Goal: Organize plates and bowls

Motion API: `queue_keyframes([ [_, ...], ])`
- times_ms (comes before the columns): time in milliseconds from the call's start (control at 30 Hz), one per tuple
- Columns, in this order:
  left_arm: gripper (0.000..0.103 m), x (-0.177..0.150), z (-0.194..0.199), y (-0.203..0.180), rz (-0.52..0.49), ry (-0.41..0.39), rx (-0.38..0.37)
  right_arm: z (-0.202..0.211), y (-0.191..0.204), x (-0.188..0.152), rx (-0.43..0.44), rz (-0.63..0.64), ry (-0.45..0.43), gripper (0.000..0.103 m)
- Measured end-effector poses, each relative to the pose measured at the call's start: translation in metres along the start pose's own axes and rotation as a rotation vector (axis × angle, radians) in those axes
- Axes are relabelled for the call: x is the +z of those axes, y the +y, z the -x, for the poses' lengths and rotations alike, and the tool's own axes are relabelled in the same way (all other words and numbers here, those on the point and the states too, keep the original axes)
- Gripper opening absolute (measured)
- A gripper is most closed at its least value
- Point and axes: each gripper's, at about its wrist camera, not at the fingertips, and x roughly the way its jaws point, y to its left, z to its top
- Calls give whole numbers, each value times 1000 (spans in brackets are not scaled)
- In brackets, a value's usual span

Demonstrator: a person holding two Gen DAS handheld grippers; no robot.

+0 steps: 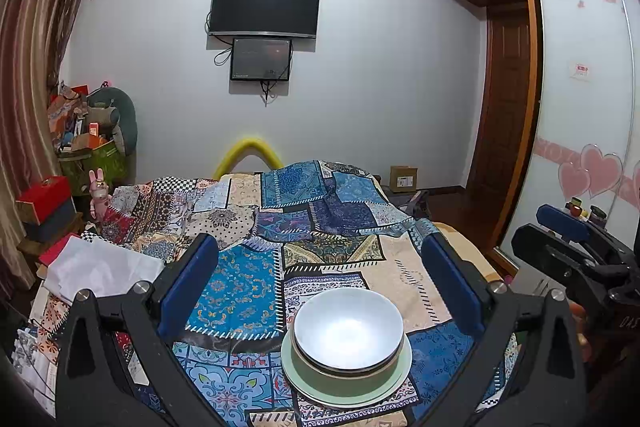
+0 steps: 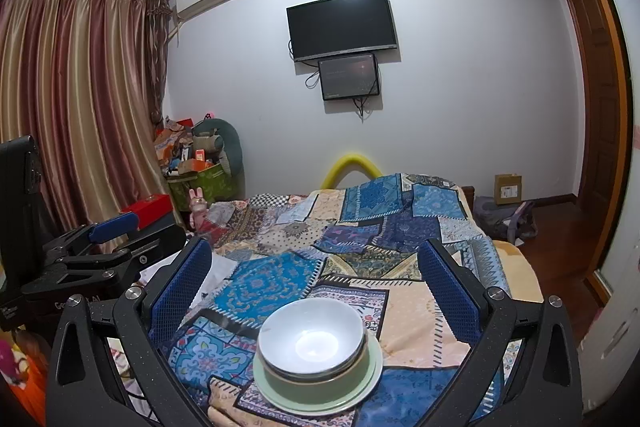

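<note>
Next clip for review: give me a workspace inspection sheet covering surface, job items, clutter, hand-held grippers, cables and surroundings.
Surface: bed with patchwork quilt, rumpled.
Job items: white bowl nested in green bowl, both on green plate; one stack.
Clutter: white cloth, red box, pink rabbit toy, full green bag.
Grippers: left hand-held gripper open, empty; right hand-held gripper open, empty; neither touches the stack.
Cables: loose wires under the wall television.
Surroundings: curtains, wardrobe, cardboard box on floor.

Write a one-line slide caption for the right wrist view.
Open right gripper above a white ceramic bowl nested in a pale green bowl on a pale green plate, patchwork bedspread beneath.
</note>
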Motion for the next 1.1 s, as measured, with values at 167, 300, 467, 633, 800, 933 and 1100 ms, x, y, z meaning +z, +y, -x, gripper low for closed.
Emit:
queue_keyframes([
  [167,103,1,0,0,-1,1,-7,0,1,0,0,1,0,103],
  [300,103,0,0,-1,-10,0,-12,0,0,0,1,1,1,103],
  [467,103,0,4,-4,-21,-7,-14,0,0,0,0,2,-1,103],
  [633,103,2,3,-6,-31,2,-24,0,0,0,1,5,-3,103],
  [800,103,1,4,-7,-27,0,-22,-1,-3,0,2,3,-5,103],
  [933,103,2,2,-7,-24,3,-25,-1,-4,0,3,3,-2,103],
  [1100,103,3,0,-5,-21,8,-22,-2,-4,0,4,2,1,103],
])
